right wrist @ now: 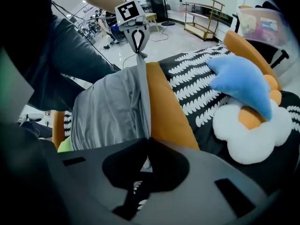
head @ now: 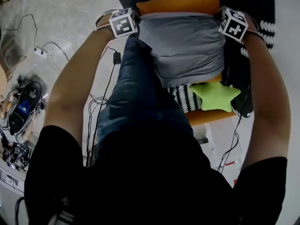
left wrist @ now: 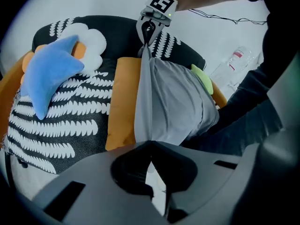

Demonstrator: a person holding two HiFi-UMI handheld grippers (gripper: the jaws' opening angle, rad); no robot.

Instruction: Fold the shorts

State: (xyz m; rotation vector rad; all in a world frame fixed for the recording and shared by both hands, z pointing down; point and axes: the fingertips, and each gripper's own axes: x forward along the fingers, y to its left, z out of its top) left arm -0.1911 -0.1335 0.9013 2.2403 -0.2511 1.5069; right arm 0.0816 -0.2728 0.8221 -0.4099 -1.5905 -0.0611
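the grey shorts (head: 187, 46) hang stretched between the two grippers, held up by the two ends of one edge above an orange cushion (head: 178, 3), which lies on a black cover with white leaf print (left wrist: 61, 125). the left gripper (left wrist: 151, 150) has its fingers (left wrist: 129, 172) closed tight on one corner of the fabric. the right gripper (right wrist: 146, 146) is pinched shut on the other corner. both point steeply down. the cloth droops from its taut top edge toward the person's legs, and its lower part ends near a green star pillow (head: 215, 95). farther along the cover, a blue star pillow (right wrist: 241, 81) lies against a white flower-shaped pillow (right wrist: 248, 135).
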